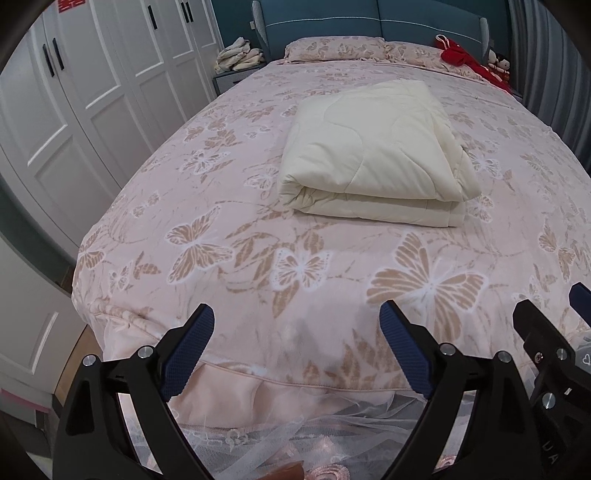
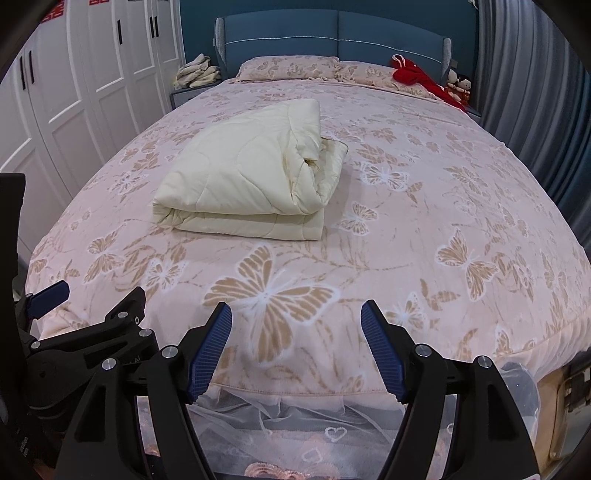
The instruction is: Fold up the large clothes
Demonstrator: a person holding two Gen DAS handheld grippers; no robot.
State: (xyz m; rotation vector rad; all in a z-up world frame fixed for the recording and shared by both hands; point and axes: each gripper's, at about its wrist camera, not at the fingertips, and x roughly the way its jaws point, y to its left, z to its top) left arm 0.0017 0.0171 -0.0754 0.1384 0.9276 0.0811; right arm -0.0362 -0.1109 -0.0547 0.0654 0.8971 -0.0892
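At the foot of the bed, I hold both grippers side by side over the near hem of the butterfly-print bedspread [image 1: 229, 206], each tilted down toward the mattress. My left gripper [image 1: 297, 314] stands with its blue pads spread wide and nothing between them; my right gripper [image 2: 296, 308] is likewise apart and empty. The cream quilt [image 1: 373, 155], the piece to be handled, lies out in the middle of the bed, well apart from both claws and farther up toward the pillows [image 2: 291, 66] and blue headboard [image 2: 332, 31]. It already sits as a thick, layered bundle, its folded edge facing me and its long axis running roughly left to right across the bed. From my left claw it lies ahead and slightly right; from my right claw, ahead and to the left, so neither hand is clearly nearer. I judge the folding largely done; any further fold would mean a forward reach by both arms together.
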